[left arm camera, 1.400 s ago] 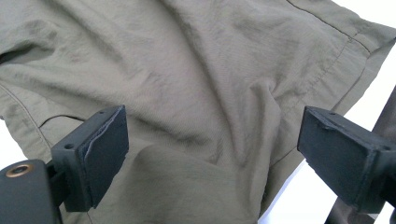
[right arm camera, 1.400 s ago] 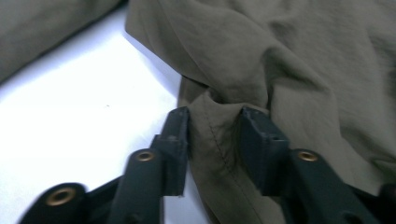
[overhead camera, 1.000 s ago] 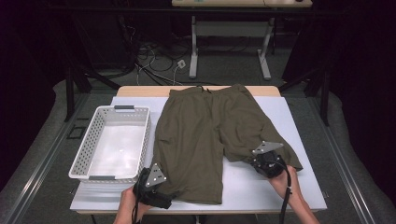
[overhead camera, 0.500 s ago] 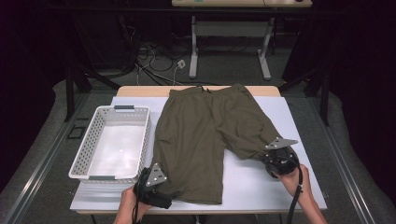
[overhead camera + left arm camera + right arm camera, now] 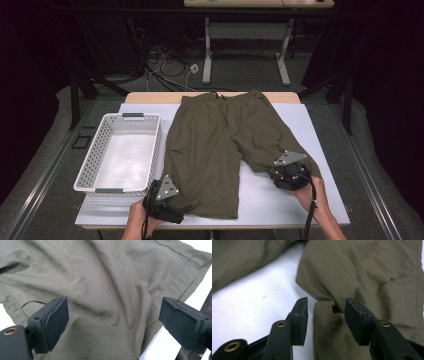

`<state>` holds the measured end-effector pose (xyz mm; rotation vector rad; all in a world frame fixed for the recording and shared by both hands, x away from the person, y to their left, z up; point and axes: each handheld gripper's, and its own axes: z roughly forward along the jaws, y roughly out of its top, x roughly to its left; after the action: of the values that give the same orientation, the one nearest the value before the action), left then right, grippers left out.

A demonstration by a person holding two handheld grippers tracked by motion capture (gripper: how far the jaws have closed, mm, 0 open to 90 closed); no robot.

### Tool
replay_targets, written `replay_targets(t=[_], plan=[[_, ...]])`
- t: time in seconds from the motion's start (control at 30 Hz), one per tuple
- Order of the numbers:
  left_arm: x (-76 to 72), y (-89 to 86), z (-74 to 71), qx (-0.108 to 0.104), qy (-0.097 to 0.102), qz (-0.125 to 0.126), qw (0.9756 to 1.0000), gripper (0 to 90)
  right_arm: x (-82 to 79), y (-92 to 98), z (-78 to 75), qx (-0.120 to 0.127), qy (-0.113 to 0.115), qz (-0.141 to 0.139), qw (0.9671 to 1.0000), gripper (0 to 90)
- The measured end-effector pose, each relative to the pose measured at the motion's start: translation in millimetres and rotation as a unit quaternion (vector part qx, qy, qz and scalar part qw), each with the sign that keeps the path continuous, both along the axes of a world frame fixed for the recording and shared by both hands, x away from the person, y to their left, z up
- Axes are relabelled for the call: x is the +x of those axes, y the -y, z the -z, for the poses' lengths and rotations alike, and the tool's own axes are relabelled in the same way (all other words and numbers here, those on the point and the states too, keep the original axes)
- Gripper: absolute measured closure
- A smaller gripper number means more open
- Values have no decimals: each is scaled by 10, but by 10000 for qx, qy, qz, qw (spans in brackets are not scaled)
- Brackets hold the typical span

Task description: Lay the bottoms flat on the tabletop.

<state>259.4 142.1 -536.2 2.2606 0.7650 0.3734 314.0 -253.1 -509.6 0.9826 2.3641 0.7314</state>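
Note:
Olive-green shorts (image 5: 220, 145) lie spread flat on the white table top (image 5: 270, 200), waistband at the far side. My left gripper (image 5: 170, 202) sits at the near hem of the left leg. In the left gripper view it (image 5: 112, 322) stands wide open over rumpled cloth (image 5: 105, 285). My right gripper (image 5: 287, 175) rests on the hem of the right leg. Its jaws (image 5: 325, 315) have just been opening, and a fold of the cloth (image 5: 332, 322) lies loose between them with the pads off it.
A white perforated basket (image 5: 95, 157) stands on the left of the table beside the shorts. Bare white surface shows between the two legs and along the right edge. Behind the table are another desk's legs (image 5: 207, 50) and cables on the floor (image 5: 165, 65).
The right gripper's jaws have gone from shut on the right leg's hem to parted, after a small shift right and back. The left gripper has stayed put.

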Motion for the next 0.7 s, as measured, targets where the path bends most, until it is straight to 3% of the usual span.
replay_targets(t=[0.07, 0.2, 0.33, 0.5, 0.53, 0.7], plan=[[0, -1, -1, -5, 0, -5, 10000, 85, 11, -60, 25, 58, -24, -71, 10000, 529], [0, 8, 2, 18, 18, 15, 10000, 85, 102, -166, 109, -146, -143, -232, 9995, 532], [-1, 22, 9, 14, -16, 26, 10000, 85, 265, -251, 258, -205, -349, -117, 9991, 518], [5, 20, 15, 31, -34, 25, 10000, 85, 349, -323, 351, -142, -347, -162, 9992, 734], [6, 19, 13, 49, -21, 37, 10000, 85, 347, -319, 369, -126, -252, -176, 9994, 784], [3, 10, 9, 12, -40, 41, 10000, 85, 310, -312, 356, -87, -242, -206, 9995, 891]])
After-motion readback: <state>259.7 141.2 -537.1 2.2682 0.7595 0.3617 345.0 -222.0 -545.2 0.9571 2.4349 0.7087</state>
